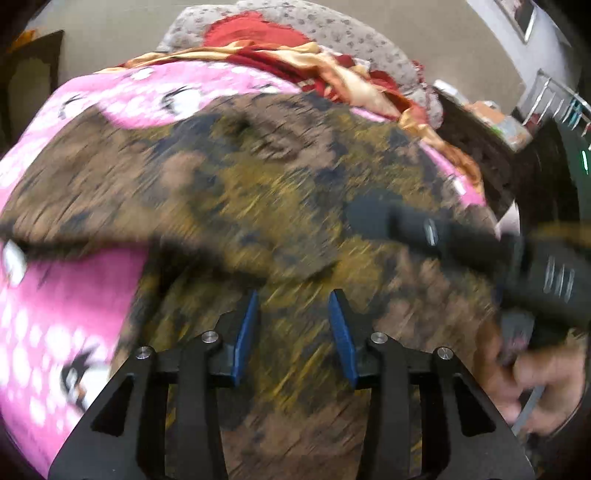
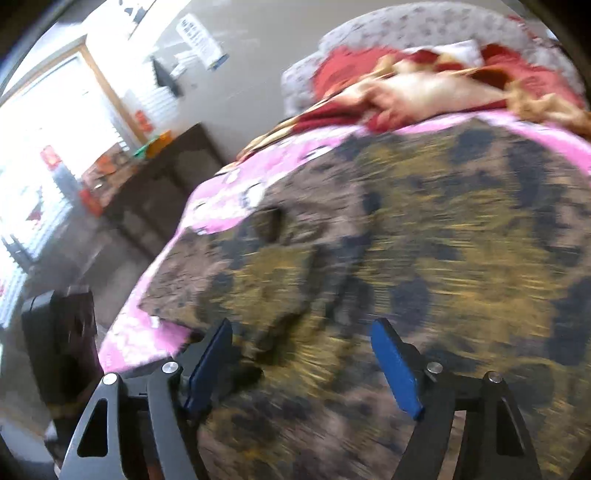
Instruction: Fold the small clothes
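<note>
A brown, olive and black camouflage garment (image 1: 258, 177) lies spread over a pink blanket with white dots (image 1: 66, 295) on a bed. My left gripper (image 1: 294, 297) hovers over the garment's near part. Its blue pads stand apart and nothing is pinched between them. The black body of my right gripper (image 1: 461, 240) reaches in from the right, held by a hand (image 1: 524, 384). In the right wrist view the right gripper (image 2: 303, 326) is open wide above the garment (image 2: 424, 258). Its left pad is close to a folded edge near the garment's corner (image 2: 166, 306). Both views are blurred.
Red and gold cloth (image 1: 332, 62) is bunched at the far end of the bed against a grey patterned cushion (image 2: 424, 29). A dark wooden cabinet (image 2: 159, 192) stands left of the bed under a bright window (image 2: 48, 122). A black object (image 2: 59, 332) sits on the floor.
</note>
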The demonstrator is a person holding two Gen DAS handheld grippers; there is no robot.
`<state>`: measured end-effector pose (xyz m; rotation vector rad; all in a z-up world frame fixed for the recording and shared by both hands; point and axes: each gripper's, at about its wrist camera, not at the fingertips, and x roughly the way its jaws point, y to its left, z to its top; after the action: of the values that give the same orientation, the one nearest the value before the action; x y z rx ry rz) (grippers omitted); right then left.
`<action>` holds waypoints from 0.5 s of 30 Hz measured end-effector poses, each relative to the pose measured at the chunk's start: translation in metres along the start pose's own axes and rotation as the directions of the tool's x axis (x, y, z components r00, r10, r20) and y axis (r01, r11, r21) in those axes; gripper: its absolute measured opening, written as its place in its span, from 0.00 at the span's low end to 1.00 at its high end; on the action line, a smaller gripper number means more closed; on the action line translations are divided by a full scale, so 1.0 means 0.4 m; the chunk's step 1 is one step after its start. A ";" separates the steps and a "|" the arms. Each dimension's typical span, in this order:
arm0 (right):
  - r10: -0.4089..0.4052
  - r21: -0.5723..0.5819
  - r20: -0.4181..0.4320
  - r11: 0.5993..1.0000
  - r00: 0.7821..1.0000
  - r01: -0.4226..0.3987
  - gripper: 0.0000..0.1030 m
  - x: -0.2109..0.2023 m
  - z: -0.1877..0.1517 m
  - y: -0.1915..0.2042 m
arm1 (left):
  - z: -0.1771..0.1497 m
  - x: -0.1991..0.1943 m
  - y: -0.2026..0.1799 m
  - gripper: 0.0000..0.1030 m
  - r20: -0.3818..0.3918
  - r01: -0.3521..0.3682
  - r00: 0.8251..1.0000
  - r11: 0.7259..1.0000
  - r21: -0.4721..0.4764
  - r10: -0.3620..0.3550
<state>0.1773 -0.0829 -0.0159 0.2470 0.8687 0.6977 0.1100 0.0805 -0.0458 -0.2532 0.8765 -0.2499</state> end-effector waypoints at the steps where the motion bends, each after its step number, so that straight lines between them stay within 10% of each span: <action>1: 0.027 -0.007 -0.019 1.000 0.999 -0.027 0.66 0.025 0.001 0.011 | -0.018 -0.011 0.006 0.38 0.020 0.006 1.000 1.000 -0.002 -0.006; 10: 0.118 0.133 -0.069 0.985 0.991 -0.109 0.54 0.154 0.021 -0.020 | -0.024 -0.022 0.052 0.46 0.078 0.030 0.997 0.992 -0.122 -0.020; 15: 0.091 0.105 -0.076 0.991 0.993 -0.083 0.05 0.165 0.043 0.000 | -0.028 -0.025 0.056 0.46 0.083 0.027 0.996 0.991 -0.132 -0.016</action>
<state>0.2197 -0.0386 -0.0457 0.3514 0.9766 0.7500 0.0975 0.1033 -0.0526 -0.3944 0.8103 -0.2003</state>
